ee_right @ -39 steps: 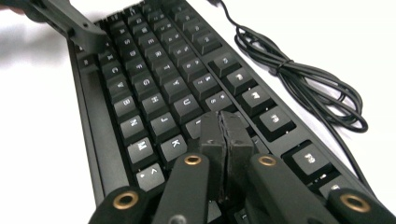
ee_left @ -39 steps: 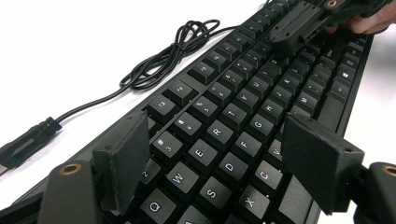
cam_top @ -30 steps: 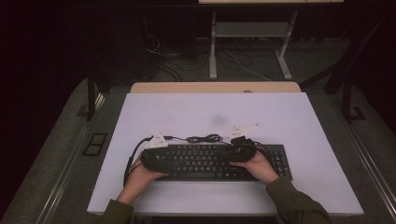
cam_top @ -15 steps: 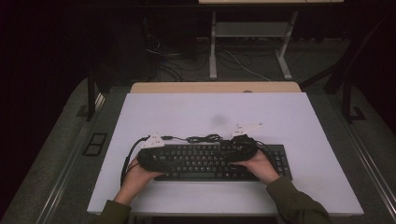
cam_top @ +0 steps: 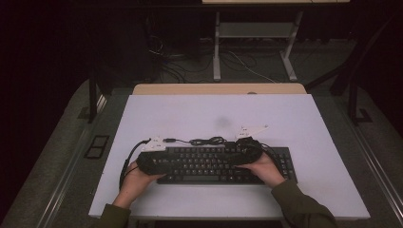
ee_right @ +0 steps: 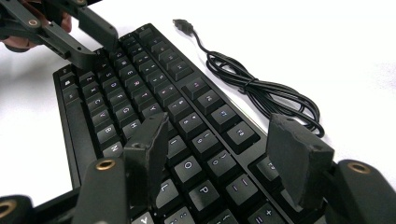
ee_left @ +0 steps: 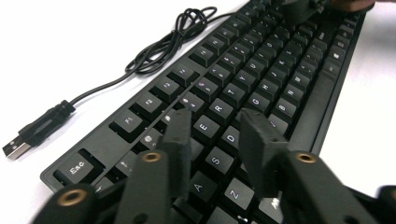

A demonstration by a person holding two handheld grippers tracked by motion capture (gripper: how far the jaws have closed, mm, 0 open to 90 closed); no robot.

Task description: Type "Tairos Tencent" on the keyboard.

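In the high view, a person's two hands come in from the six o'clock edge of the white table (cam_top: 294,114), each with a gripper laid over a black keyboard (cam_top: 214,164) that lies flat on the near half of the table, its long side running from nine to three o'clock.

The left gripper (ee_left: 215,135) hangs over the keyboard's nine o'clock end. In its own view the two black jaws stand a narrow gap apart above the letter keys, with nothing clamped between them; they have just been closing. Whether their tips rest on the keys cannot be told.

The right gripper (ee_right: 219,144) hovers over the keyboard's middle, toward three o'clock. Its jaws stand fairly wide over the keys near the number row, holding nothing; they have just been opening.

Beyond the keyboard, at its twelve o'clock side, its black cable (cam_top: 206,140) lies in a loose bundle on the tabletop, just beside the back edge. The cable's USB plug (ee_left: 16,149) rests flat on the table, toward ten o'clock from the keyboard in the high view.
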